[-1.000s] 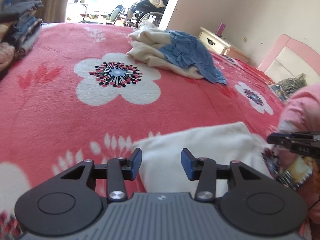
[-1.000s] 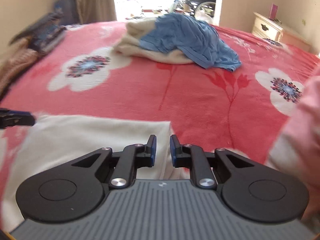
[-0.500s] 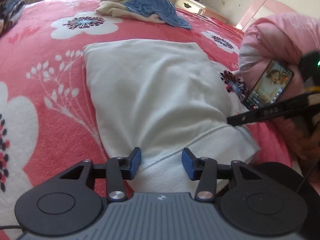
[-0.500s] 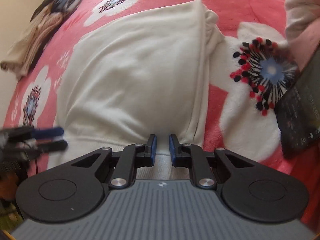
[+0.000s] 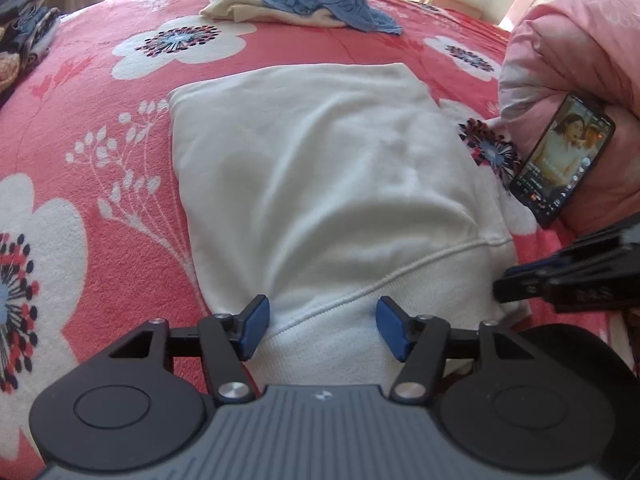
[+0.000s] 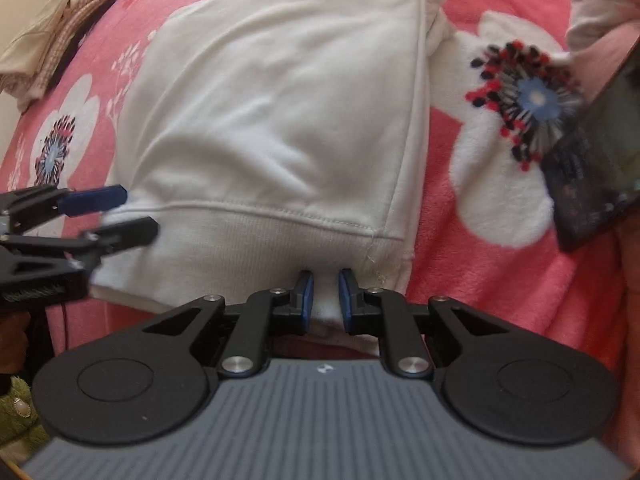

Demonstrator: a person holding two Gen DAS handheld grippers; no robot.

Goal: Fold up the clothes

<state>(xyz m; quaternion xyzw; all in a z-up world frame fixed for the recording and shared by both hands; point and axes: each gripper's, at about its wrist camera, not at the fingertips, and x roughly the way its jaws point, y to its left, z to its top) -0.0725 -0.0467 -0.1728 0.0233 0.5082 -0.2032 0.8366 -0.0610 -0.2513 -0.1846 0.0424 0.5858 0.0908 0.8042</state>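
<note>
Left gripper [image 5: 322,328] fingers widened, sweatshirt [image 5: 320,184] hem between

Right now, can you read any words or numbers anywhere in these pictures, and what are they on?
Phone leaning on the pink quilt: small writing on its screen, too small and blurred to read.
Right tool, seen from the left camera: pale marks on its side, too blurred to read.
Left tool: only a tiny emblem, no words.
White sweatshirt and flowered blanket: no writing.
</note>
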